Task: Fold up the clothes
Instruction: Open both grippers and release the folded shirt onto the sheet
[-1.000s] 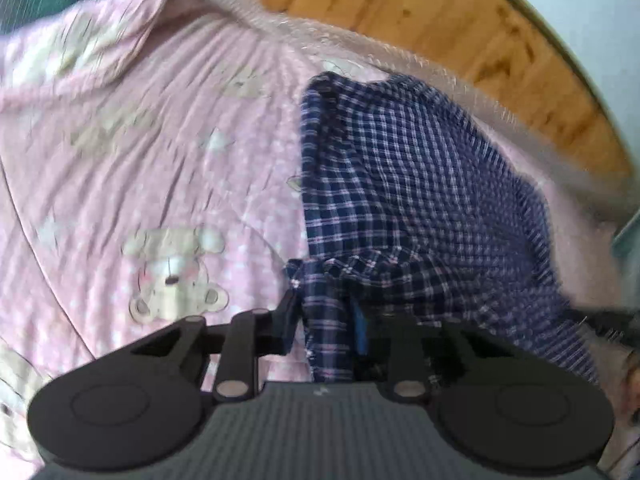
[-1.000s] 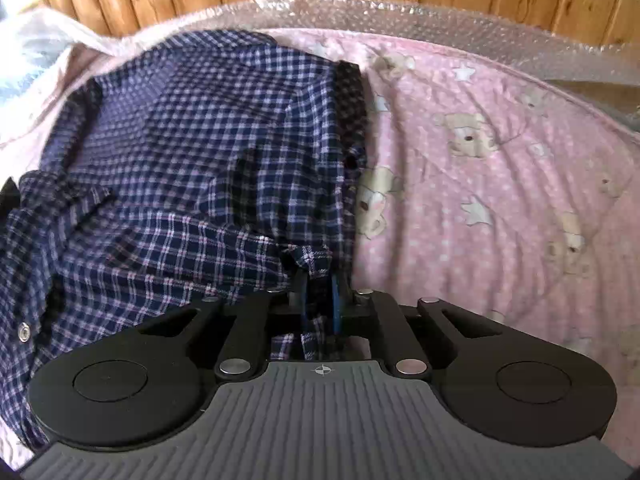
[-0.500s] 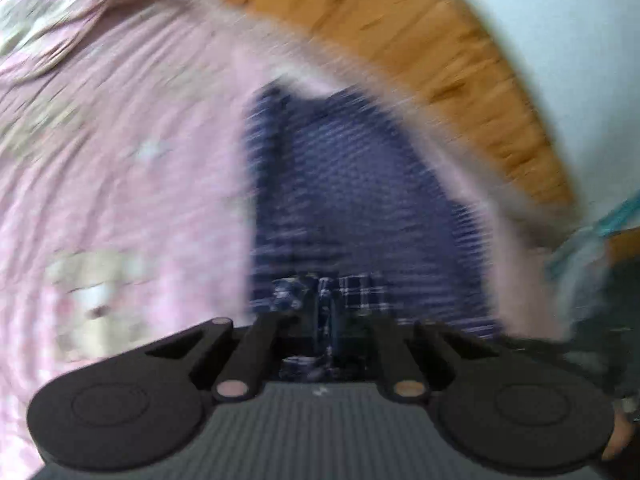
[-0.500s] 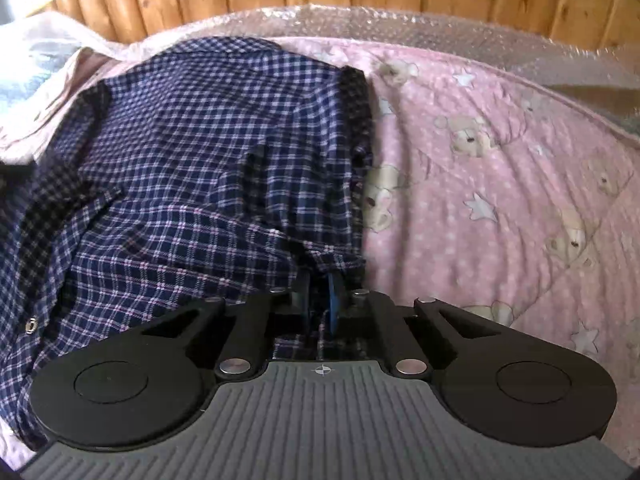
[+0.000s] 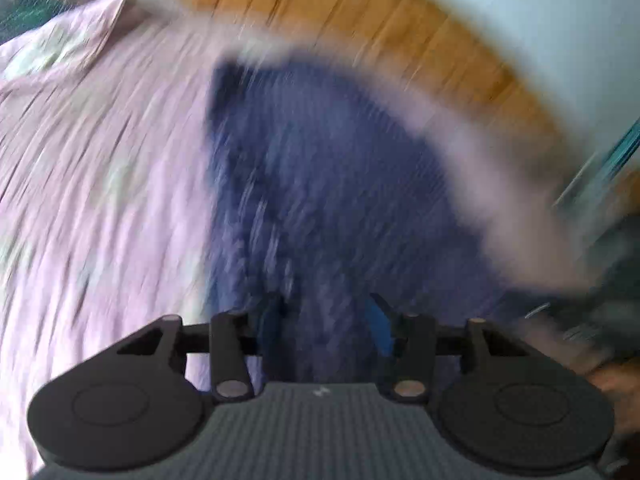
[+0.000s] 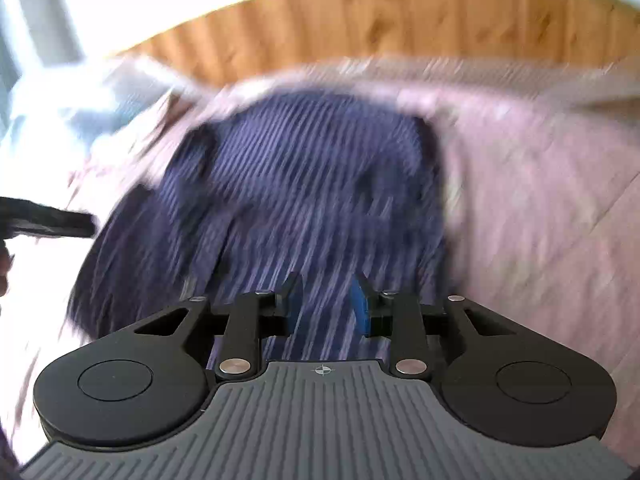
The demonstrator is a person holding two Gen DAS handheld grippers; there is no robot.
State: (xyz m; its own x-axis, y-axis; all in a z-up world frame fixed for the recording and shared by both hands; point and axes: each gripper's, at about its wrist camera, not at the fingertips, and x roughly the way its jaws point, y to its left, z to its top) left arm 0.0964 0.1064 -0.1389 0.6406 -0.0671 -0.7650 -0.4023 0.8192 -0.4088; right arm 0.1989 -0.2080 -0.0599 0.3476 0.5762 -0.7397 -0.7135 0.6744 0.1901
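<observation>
Both views were motion-blurred, so fine detail was unreliable; the dark blue checked cotton shirt (image 6: 312, 184) lay on the pink quilted bed cover with pale printed figures (image 6: 540, 208), spread toward the far side near the wooden plank wall (image 6: 360, 24), with a lighter crumpled heap of fabric (image 6: 80, 96) at far left in the right view.

Left gripper (image 5: 326, 316): fingers spread apart, nothing pinched, shirt cloth visible through the gap; right gripper (image 6: 326, 304): fingers likewise parted, blue pads showing, no cloth between them; both sat over the near edge of the shirt. The left gripper also showed as a dark bar at the left edge of the right view.

The shirt's outline looked compact, near side roughly straight; whether it was a folded stack or only bunched, blur hid; layers could not be counted.

Handling, as a judgement: light, limp woven fabric; no stiffness, so it would sag and drape from any pinch point; low slip risk against padded fingers, but a single-layer pinch would peel layers apart. Better hold: at a hem or fold edge, both corners of the near side, fingers closing over all layers at once; keep the two grips level and apart to hold the edge taut; mid-panel pinches would only raise a tent and wrinkle it.
</observation>
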